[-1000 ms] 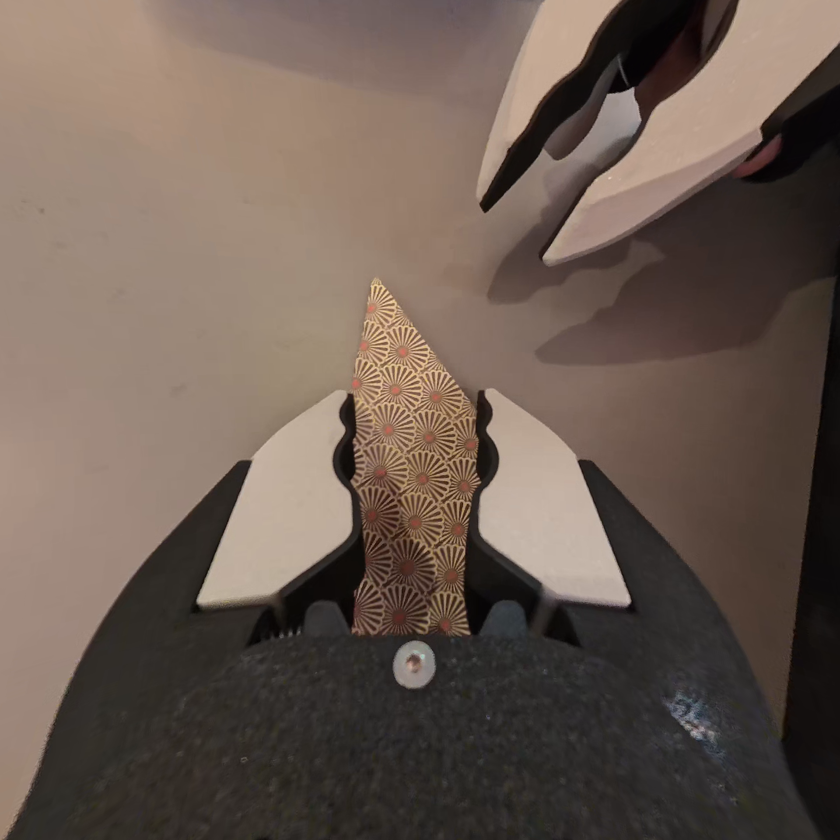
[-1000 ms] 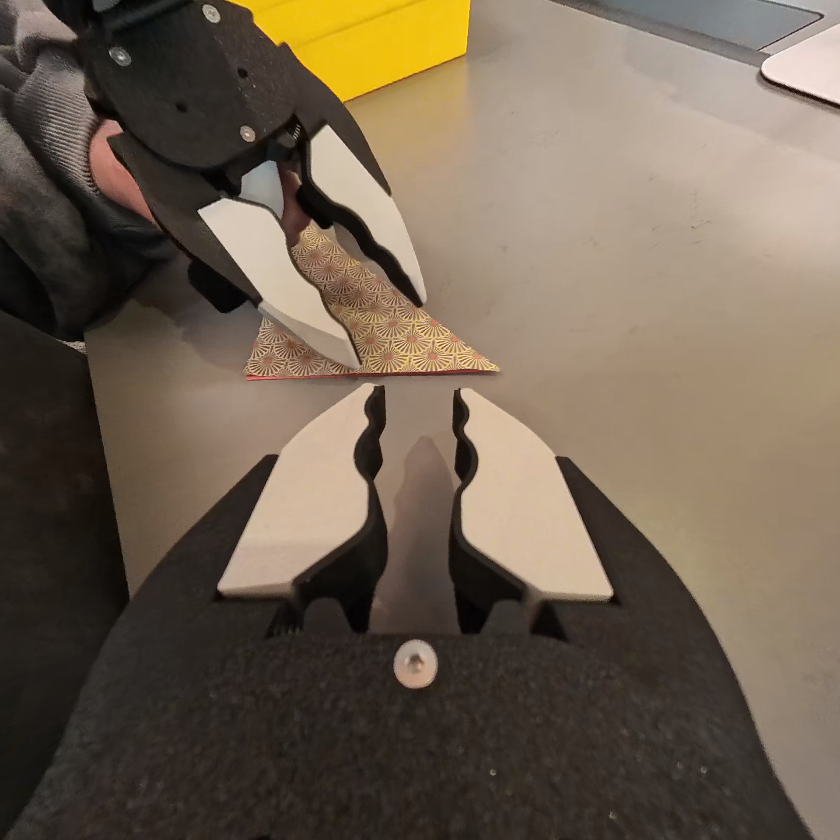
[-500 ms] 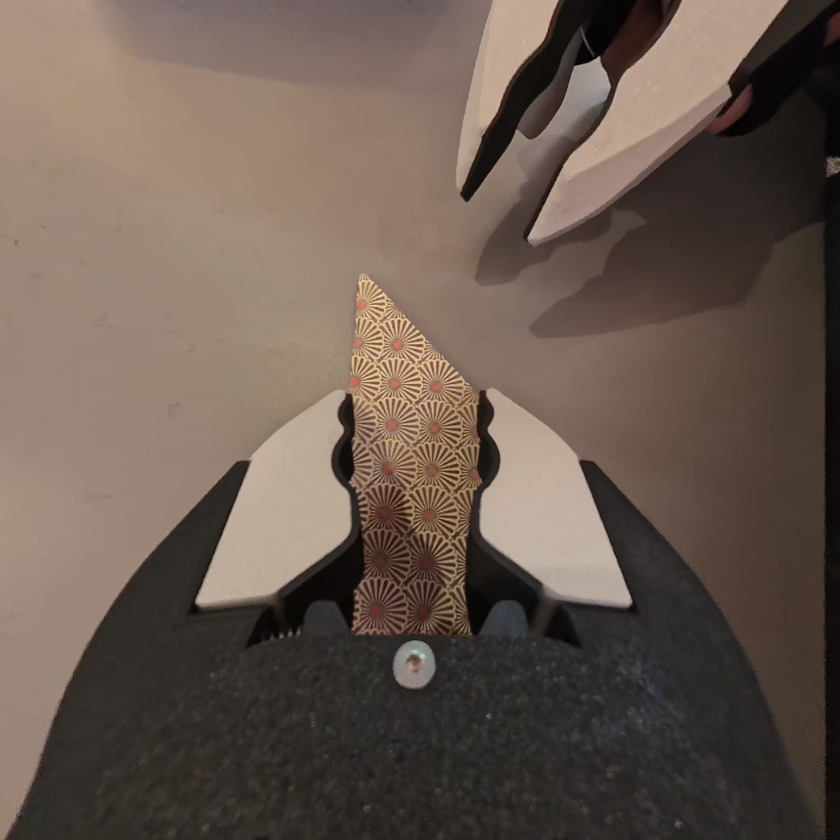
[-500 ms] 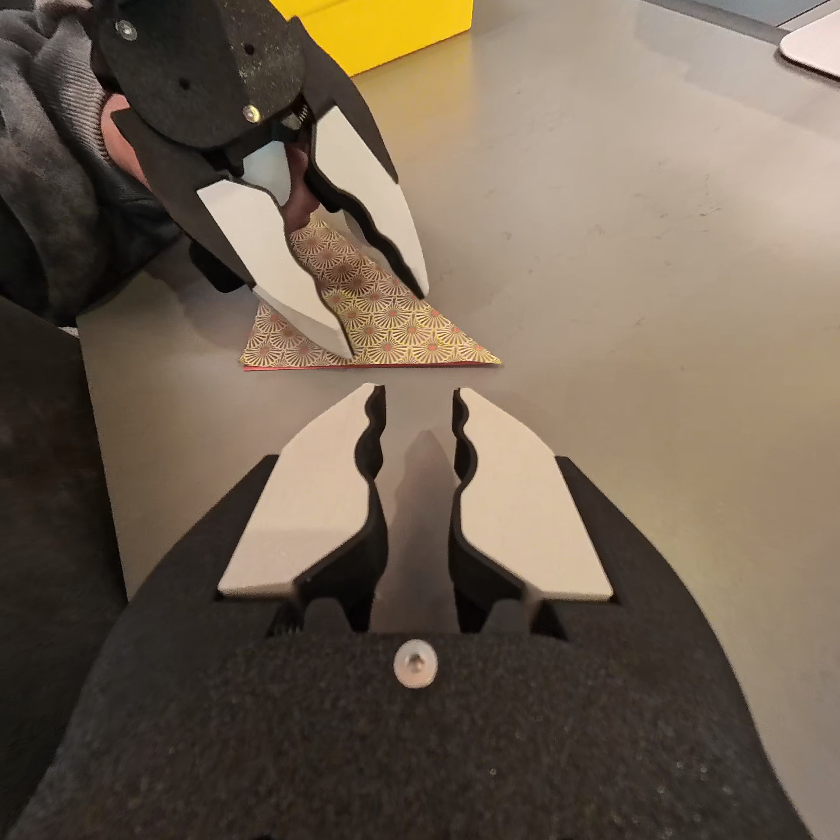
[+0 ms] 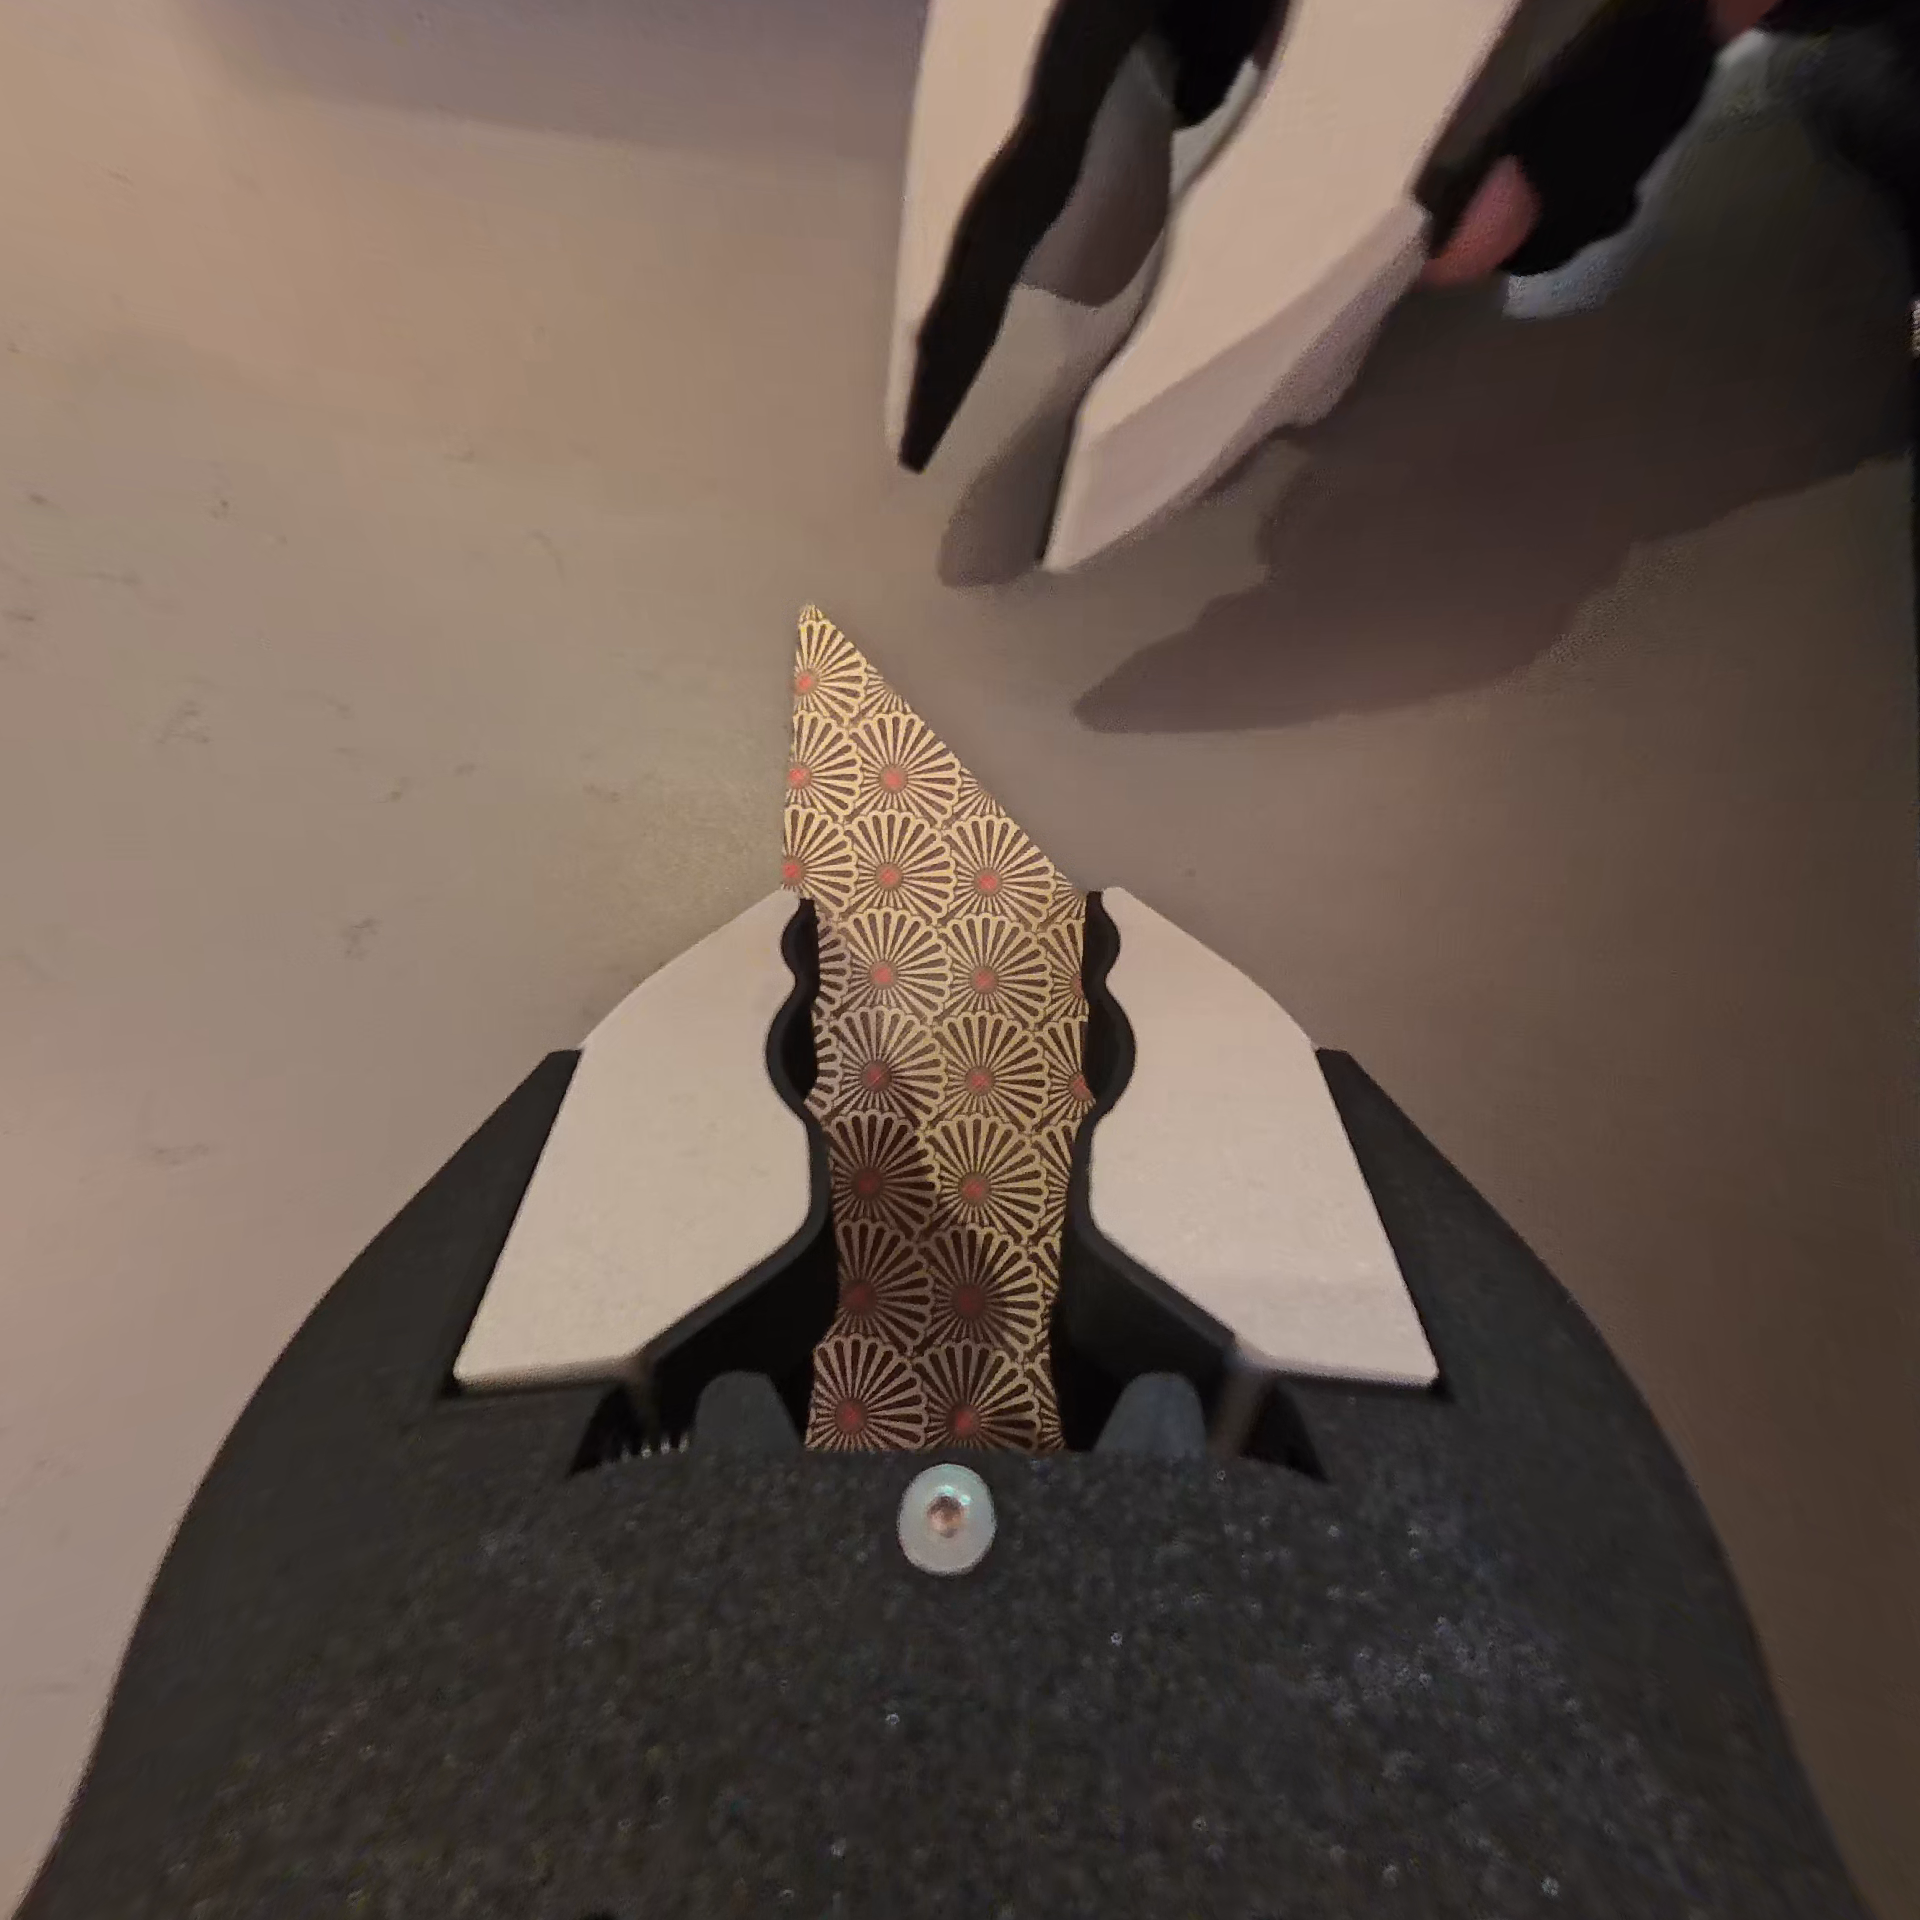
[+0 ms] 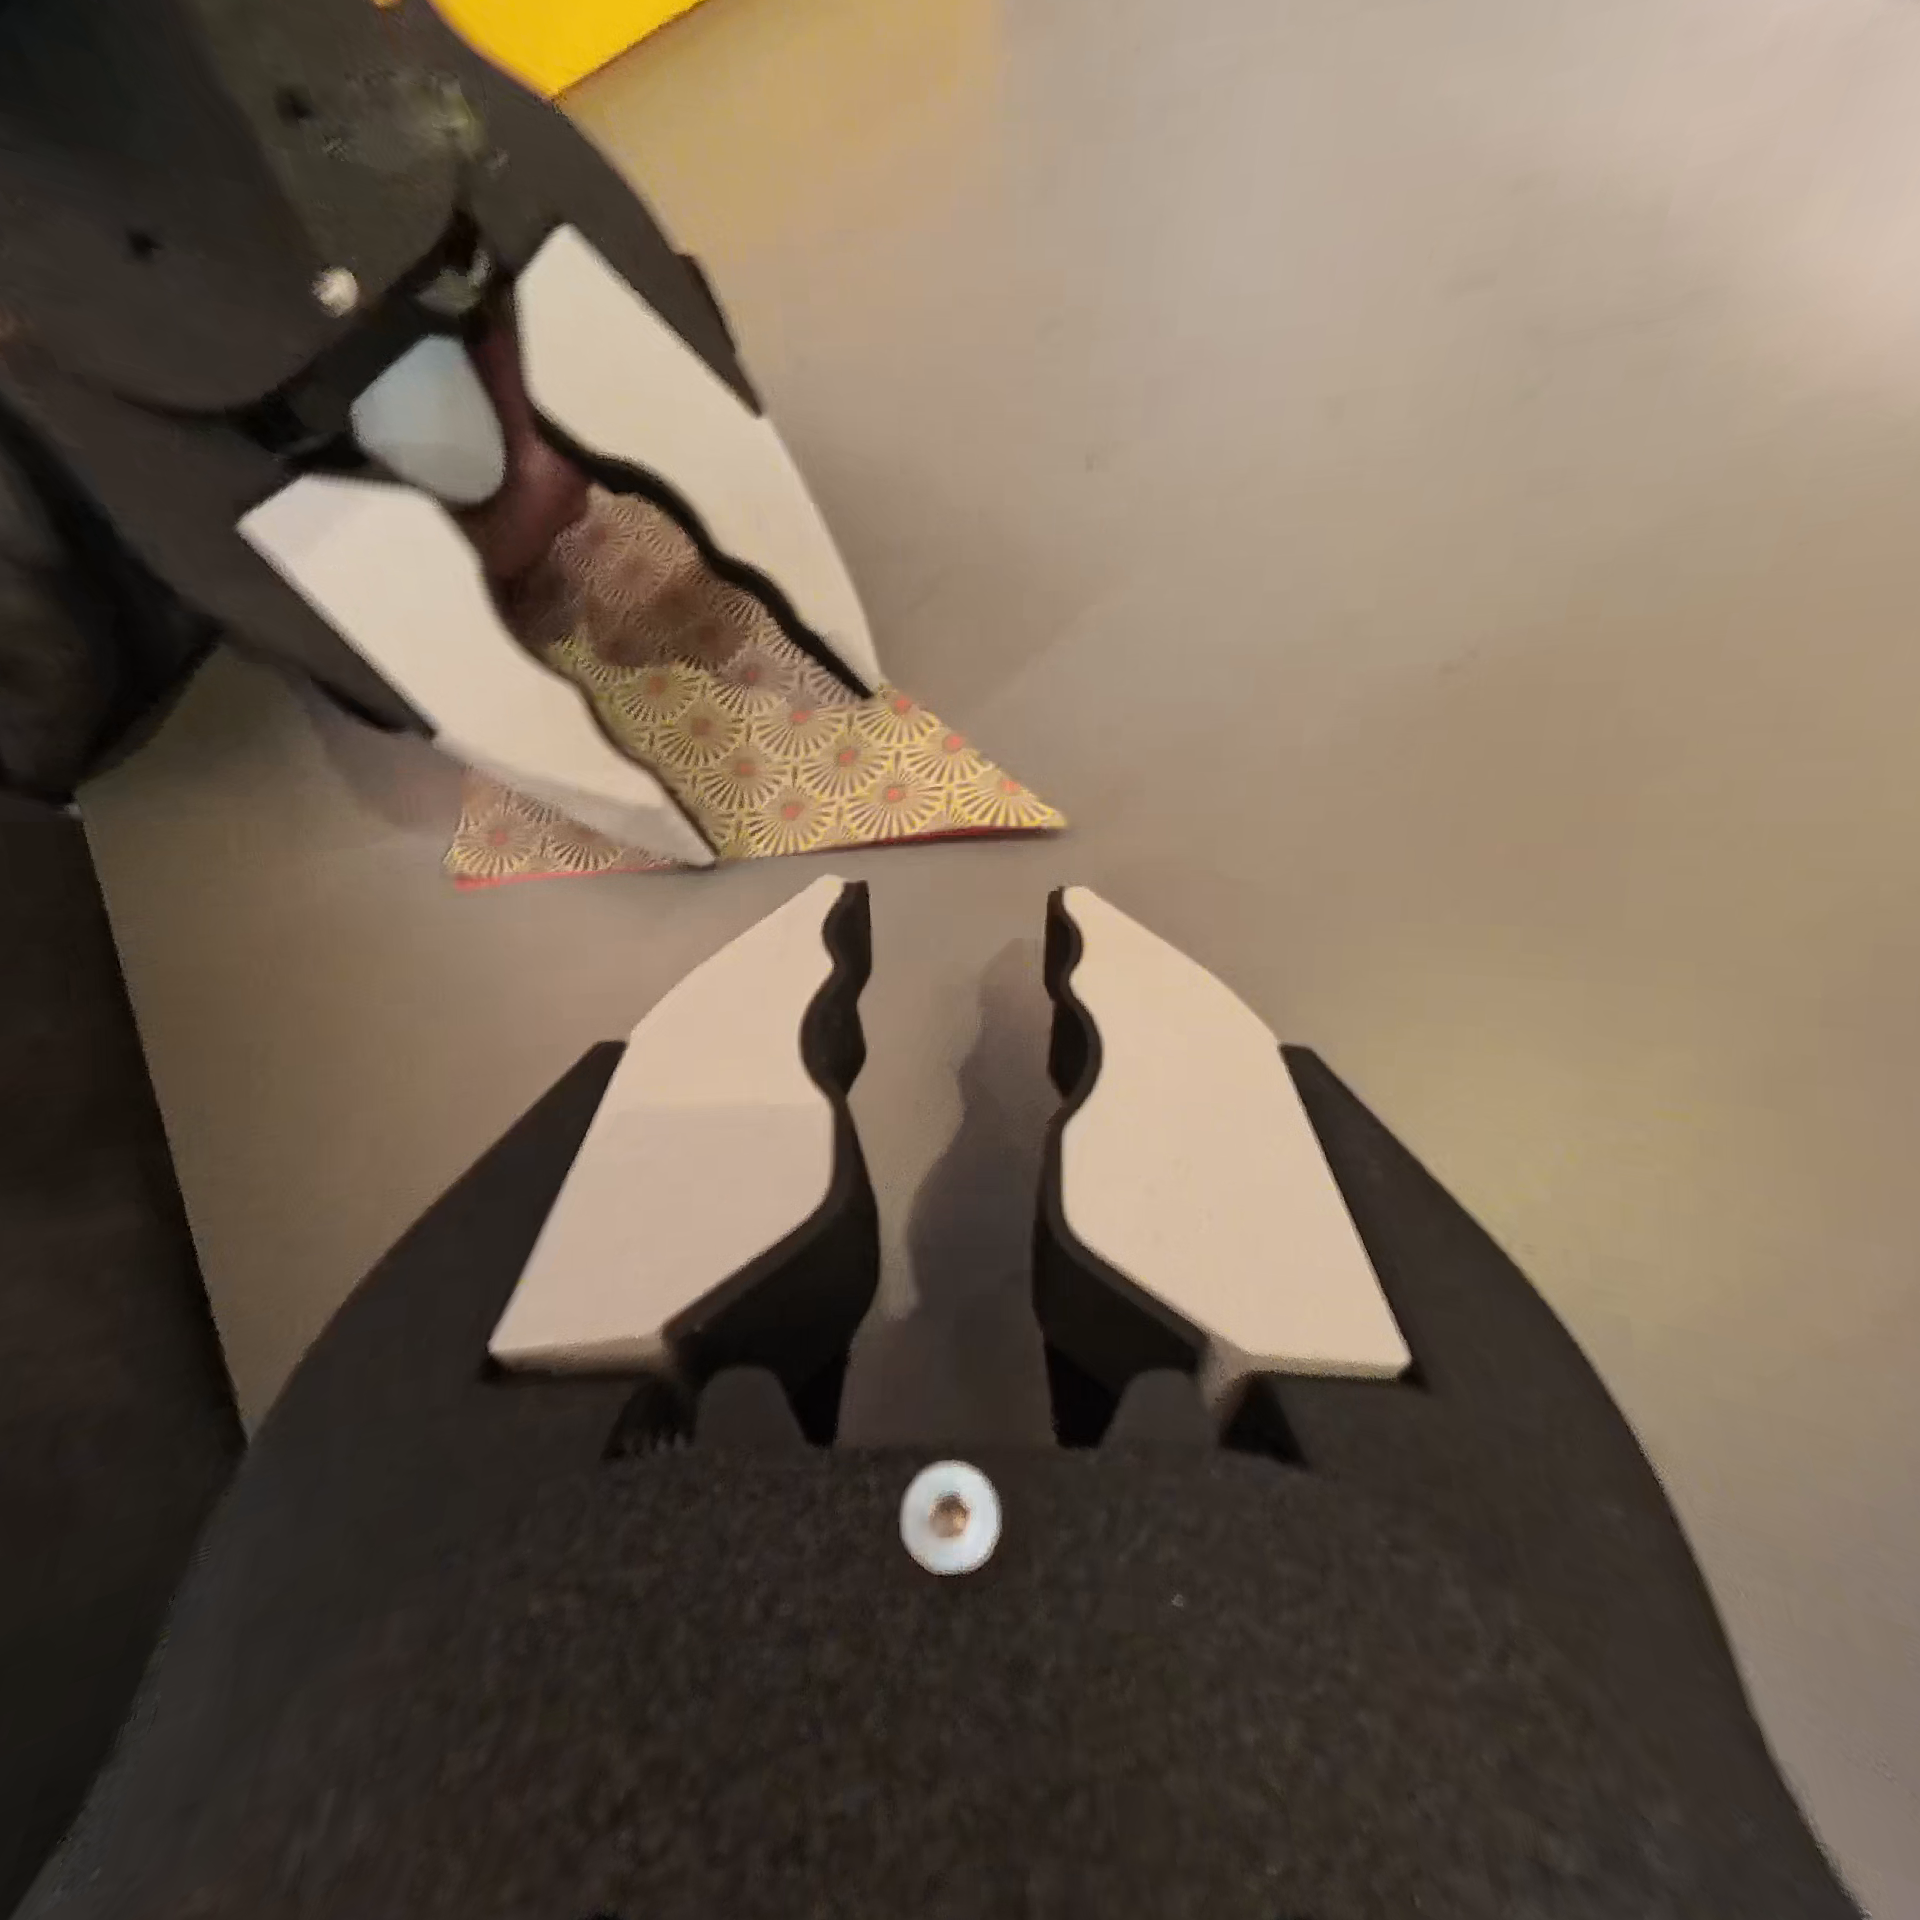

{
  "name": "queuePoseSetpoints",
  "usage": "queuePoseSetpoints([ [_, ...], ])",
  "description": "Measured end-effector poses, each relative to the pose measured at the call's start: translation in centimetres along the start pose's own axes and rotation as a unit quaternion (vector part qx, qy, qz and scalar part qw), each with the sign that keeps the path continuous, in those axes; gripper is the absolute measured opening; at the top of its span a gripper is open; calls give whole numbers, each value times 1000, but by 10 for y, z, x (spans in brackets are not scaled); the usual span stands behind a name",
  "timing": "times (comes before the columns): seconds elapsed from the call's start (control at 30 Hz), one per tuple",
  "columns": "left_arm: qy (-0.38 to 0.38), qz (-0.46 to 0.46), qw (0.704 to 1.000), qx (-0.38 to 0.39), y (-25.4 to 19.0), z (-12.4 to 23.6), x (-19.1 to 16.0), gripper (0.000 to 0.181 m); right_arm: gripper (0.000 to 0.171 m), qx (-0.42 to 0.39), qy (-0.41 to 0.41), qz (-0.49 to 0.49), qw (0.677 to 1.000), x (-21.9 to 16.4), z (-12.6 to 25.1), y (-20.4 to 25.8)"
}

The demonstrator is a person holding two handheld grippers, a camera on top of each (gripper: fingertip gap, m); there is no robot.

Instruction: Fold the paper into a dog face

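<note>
The patterned paper point(image 6: 831, 769), folded into a triangle, lies flat on the grey table point(image 6: 1455, 520). The left gripper point(image 6: 790, 769) stands over it, jaws spread, holding nothing, probably pinning it. The right gripper point(image 6: 951, 899) waits just beside the folded edge, parted and empty.

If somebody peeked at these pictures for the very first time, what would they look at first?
Probably the shiny gold paper with its flower-fan pattern, folded into a triangle and lying flat on the grey table. Next, the left gripper, open, its white fingers standing right over the paper. The right gripper, open too, waits just in front of the paper's long edge, holding nothing.
</note>
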State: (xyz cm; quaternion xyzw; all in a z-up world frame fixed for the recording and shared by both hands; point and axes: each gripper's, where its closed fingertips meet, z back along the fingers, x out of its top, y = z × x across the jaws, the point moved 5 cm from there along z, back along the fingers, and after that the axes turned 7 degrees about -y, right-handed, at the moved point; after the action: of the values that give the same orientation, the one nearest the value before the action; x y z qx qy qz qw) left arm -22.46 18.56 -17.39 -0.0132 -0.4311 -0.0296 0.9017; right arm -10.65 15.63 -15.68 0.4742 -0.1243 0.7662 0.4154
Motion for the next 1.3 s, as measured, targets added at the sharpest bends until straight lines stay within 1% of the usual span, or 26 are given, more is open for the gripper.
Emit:
queuePoseSetpoints([
  [0.07,0,1,1000,1,0,0,0,48,29,5,7,-30,1000,4,-9,-7],
  [0.27,-1,2,1000,4,0,0,0,48,33,-19,42,-46,998,6,-24,-20],
  [0.4,-2,3,1000,4,0,0,0,48,22,12,64,-80,995,8,-30,-14],
  [0.5,-3,3,1000,4,0,0,0,48,21,16,73,-112,991,9,-31,-14],
  [0.57,-3,3,1000,4,0,0,0,48,14,29,77,-147,986,8,-31,-15],
  [0.7,-3,4,1000,5,0,0,0,47,0,78,55,-207,974,11,-29,-13],
  [0.73,-3,4,1000,5,0,0,0,47,0,83,50,-210,973,12,-28,-13],
  [1.0,-4,4,1000,5,0,0,0,47,0,76,49,-141,986,20,-26,-10],
  [1.13,-4,4,1000,5,0,0,0,47,0,121,30,-130,984,29,-23,0],
  [1.2,-4,3,1000,5,0,0,0,47,0,122,32,-96,987,31,-23,7],
  [1.3,-4,3,1000,5,0,0,0,47,0,117,61,-3,991,30,-25,21],
])
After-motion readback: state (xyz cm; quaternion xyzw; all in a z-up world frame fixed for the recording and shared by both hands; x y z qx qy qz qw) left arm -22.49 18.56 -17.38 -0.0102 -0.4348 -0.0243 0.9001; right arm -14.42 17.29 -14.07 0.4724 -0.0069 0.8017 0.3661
